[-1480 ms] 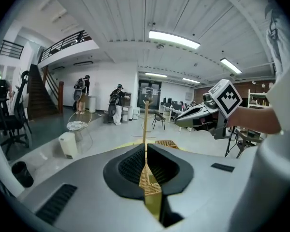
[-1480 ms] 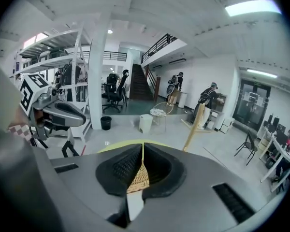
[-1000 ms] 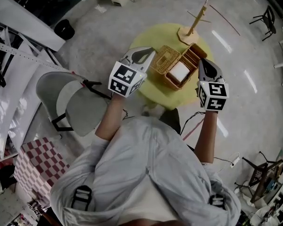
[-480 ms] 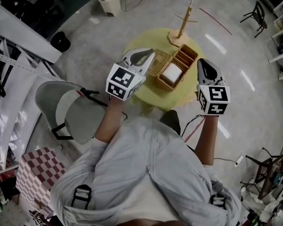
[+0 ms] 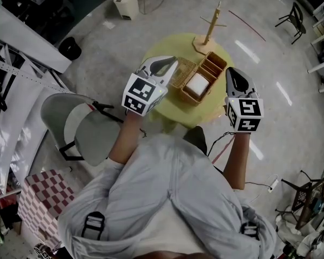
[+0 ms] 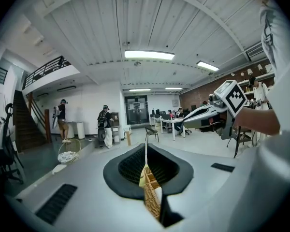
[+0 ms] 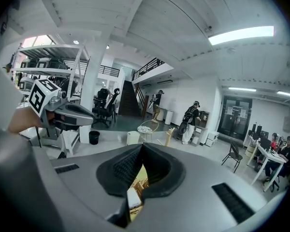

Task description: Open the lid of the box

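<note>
We have both sets of fingers clenched on nothing. The left gripper (image 5: 171, 62) and right gripper (image 5: 233, 75) hover apart above the yellow worktop (image 5: 178, 110). The wicker box (image 5: 187, 96) sits between them, below and ahead of the tips. Its woven lid (image 5: 184, 72) already looks swung open, lying just beside the left fingers (image 6: 128, 168). We judge it light and stiff, with brittle weave that could snag, and liable to slide. We would pinch the lid's free rim and steady the body.
</note>
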The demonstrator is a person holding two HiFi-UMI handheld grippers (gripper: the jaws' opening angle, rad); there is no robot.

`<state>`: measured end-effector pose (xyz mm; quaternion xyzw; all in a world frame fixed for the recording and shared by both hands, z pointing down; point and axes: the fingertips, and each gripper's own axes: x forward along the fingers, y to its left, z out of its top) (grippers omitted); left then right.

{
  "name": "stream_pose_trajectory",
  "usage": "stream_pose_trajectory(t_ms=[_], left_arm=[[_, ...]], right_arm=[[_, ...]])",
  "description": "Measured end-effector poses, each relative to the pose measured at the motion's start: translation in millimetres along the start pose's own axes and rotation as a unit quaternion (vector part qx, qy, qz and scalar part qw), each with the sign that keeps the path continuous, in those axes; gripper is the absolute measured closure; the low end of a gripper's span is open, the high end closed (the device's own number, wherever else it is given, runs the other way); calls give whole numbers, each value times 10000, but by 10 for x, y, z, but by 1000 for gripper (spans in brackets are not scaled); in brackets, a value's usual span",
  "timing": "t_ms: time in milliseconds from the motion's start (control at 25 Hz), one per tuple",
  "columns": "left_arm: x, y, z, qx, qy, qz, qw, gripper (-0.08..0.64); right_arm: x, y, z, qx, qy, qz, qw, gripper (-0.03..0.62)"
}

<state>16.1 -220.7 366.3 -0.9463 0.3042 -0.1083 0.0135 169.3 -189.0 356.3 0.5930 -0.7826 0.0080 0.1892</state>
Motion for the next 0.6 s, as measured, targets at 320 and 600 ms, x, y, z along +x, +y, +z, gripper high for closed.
stream_pose_trajectory(t_ms=[320,600], left_arm=[[19,44,-11,-51,9,21,10000,522],[68,60,-93,-65,63,-16,10000,522]], right_arm=[[64,-3,1,-13,25,7,10000,569],[124,1,-61,-3,88,11,10000,569]])
